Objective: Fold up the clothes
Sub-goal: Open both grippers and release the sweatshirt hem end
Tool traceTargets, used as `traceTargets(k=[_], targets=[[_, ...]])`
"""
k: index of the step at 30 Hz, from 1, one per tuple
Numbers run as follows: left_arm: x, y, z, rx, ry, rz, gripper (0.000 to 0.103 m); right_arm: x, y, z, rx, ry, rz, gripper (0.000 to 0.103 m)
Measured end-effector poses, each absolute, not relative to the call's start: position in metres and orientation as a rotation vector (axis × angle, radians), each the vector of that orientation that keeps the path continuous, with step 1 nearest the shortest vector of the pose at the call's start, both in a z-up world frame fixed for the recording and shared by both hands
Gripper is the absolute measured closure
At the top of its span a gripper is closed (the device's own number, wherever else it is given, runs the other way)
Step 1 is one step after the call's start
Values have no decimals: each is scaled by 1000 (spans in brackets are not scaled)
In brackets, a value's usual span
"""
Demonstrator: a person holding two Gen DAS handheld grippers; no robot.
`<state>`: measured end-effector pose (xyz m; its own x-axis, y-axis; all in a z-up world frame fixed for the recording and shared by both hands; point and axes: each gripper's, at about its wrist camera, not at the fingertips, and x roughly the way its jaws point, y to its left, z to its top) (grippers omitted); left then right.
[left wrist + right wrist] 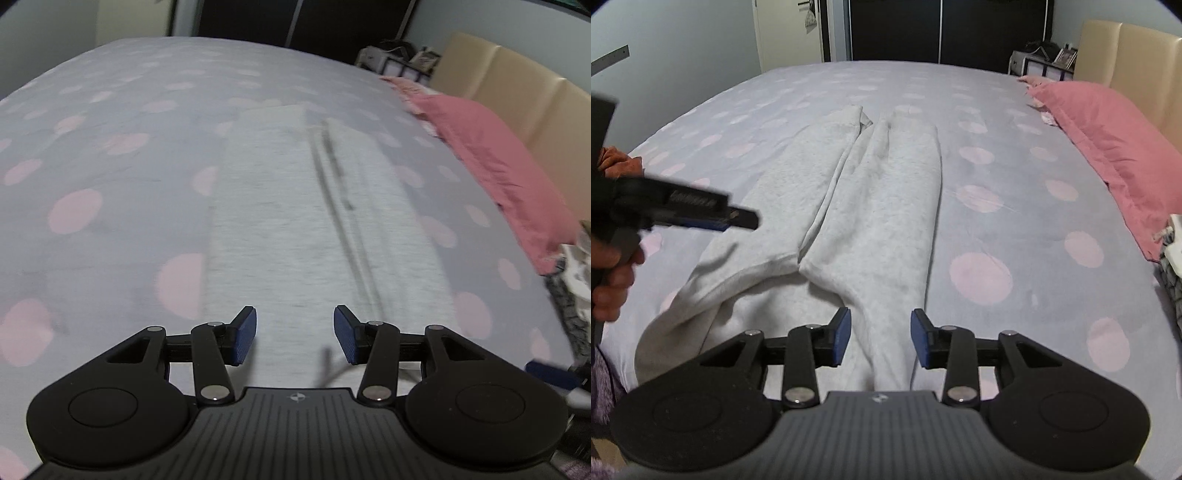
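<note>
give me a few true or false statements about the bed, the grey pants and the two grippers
1. The grey pants lie on a bedsheet with pink dots. True.
2. The right gripper is clamped on the pants. False: its fingers stand apart, with fabric below them but not pinched.
3. A pink pillow lies at the right side of the bed. True.
4. The left gripper holds a sock. False: its fingers are apart with nothing between them.
5. The two pant legs are stacked one on the other. False: they lie side by side, stretching away from the grippers.
</note>
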<state>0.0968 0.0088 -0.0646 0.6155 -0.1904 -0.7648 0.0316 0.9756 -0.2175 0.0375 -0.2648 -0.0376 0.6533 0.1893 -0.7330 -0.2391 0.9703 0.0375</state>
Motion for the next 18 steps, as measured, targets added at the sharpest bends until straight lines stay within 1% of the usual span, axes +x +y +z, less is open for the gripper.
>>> traceTargets(k=[5,10,18], targets=[[108,19,-68,-46,907,-34,59,83,-264,-37,-150,845,279,65],[118,27,-80,13,949,31,59,140,-263,-46,-246,884,296,64],[129,34,-93,58,1004,50,56,237,-265,-49,-184,911,294,64]])
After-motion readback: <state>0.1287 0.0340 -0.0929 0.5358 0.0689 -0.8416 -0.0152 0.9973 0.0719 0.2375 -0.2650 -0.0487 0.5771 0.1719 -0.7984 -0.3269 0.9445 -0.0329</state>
